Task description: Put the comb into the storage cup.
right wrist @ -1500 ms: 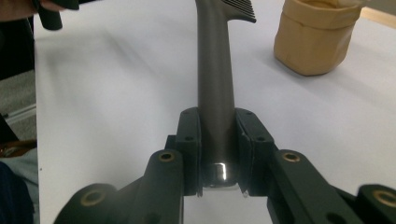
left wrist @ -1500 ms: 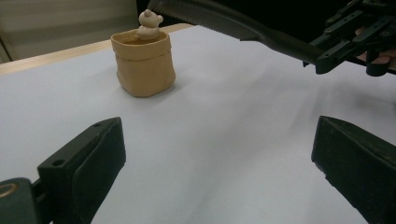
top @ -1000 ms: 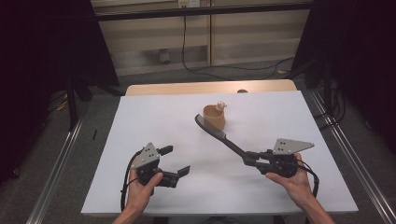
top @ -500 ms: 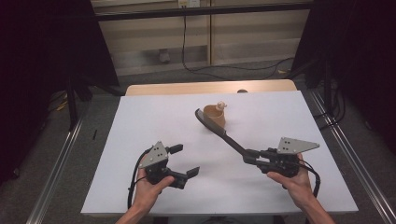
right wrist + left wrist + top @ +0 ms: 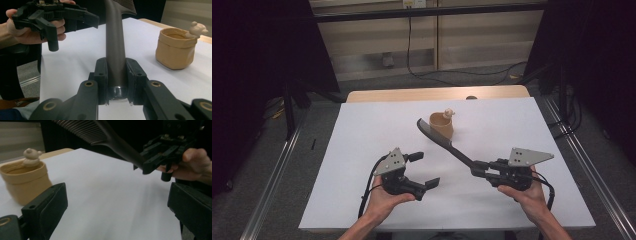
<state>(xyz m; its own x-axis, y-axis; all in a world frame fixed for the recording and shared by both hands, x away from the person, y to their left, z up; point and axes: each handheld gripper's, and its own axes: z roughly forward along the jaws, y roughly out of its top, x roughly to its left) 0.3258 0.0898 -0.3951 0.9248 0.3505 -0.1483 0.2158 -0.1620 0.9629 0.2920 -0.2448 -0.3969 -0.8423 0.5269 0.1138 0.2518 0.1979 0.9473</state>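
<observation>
My right gripper [image 5: 478,170] is shut on the handle end of a long dark comb [image 5: 439,137]. The comb slants up and away to the left, its toothed head beside a tan cup [image 5: 441,126] with a small bear figure on its rim. In the right gripper view the handle [image 5: 115,45] sits squeezed between my two jaws, the cup [image 5: 175,50] to the right. My left gripper [image 5: 427,169] hovers open near the table's front, left of the comb, holding nothing. From the left gripper view, the cup [image 5: 25,182] is at left and the comb [image 5: 105,135] passes overhead.
A white sheet [image 5: 362,130] covers the table, with a strip of bare wood [image 5: 412,94] along the far edge. Metal rails [image 5: 272,185] run along both sides on the floor. Cables lie on the floor beyond the table.
My left gripper has drifted to the right, closer to the comb's handle, staying open. The right gripper and the comb have hardly moved.
</observation>
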